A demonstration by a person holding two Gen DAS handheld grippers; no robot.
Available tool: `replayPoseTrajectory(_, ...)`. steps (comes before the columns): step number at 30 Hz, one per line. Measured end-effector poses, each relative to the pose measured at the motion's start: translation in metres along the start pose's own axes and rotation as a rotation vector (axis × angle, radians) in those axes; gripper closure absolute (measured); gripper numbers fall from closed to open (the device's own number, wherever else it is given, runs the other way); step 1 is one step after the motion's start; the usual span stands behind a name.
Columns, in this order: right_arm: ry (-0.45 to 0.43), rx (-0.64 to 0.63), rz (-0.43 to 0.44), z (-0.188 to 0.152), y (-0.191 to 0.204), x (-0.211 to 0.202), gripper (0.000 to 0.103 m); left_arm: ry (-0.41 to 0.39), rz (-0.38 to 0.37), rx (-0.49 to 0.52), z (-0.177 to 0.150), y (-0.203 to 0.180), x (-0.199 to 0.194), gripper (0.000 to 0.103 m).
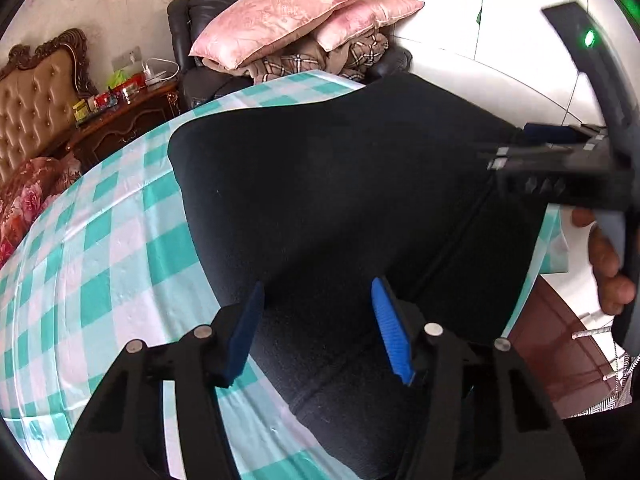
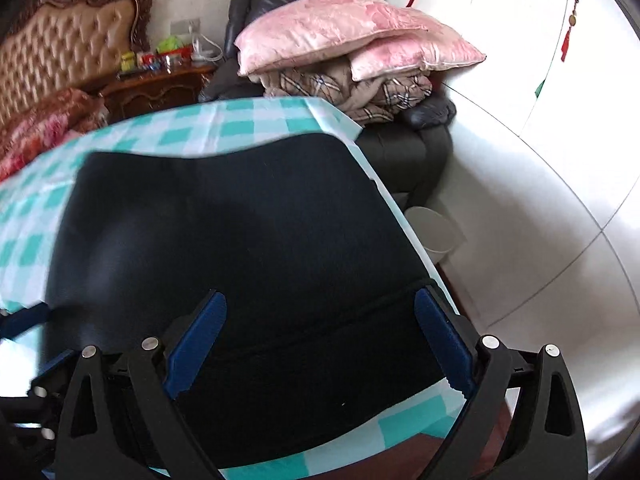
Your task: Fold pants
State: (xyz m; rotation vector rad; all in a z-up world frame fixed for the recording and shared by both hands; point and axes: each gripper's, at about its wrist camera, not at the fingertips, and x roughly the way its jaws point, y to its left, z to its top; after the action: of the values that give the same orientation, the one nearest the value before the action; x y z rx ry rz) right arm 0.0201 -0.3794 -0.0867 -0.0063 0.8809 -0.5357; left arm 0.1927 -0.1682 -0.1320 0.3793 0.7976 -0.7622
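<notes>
Black pants (image 1: 340, 200) lie flat on a table with a teal and white checked cloth (image 1: 100, 260). My left gripper (image 1: 318, 292) is open just above the near part of the pants, holding nothing. My right gripper (image 2: 320, 308) is open over the near edge of the pants (image 2: 240, 240), its blue fingers (image 2: 440, 332) wide apart and empty. The right gripper also shows from the side in the left wrist view (image 1: 552, 152), at the right edge of the pants, held by a hand (image 1: 608, 264). Part of the left gripper shows at the left edge of the right wrist view (image 2: 24, 320).
A dark armchair (image 2: 420, 152) piled with pink pillows (image 2: 340, 28) and plaid blankets stands beyond the table. A wooden nightstand (image 1: 124, 116) with small items and a bed headboard (image 2: 68, 44) are at the left. A white bin (image 2: 436, 232) and white floor are at the right.
</notes>
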Motion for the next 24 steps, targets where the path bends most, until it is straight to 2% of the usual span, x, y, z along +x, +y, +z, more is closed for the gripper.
replayPoseTrajectory(4,-0.004,-0.016,-0.031,-0.005,0.003,0.003,0.010,-0.006,-0.010,-0.012,-0.002,0.004,-0.002,0.047)
replayPoseTrajectory(9,-0.007,-0.022,-0.034,-0.005,0.004,0.004,0.010,-0.073,-0.046,-0.005,0.002,0.002,-0.017,0.048)
replayPoseTrajectory(13,-0.008,-0.021,-0.029,-0.005,0.004,0.004,0.010,-0.023,-0.057,0.037,-0.002,-0.006,-0.006,0.047)
replayPoseTrajectory(18,-0.028,0.030,0.000,-0.003,-0.005,-0.013,0.011,-0.008,-0.062,0.023,-0.003,-0.003,-0.002,0.043)
replayPoseTrajectory(24,-0.012,0.058,-0.062,-0.011,-0.021,-0.022,0.011,-0.008,-0.060,0.022,-0.003,-0.004,-0.001,0.043)
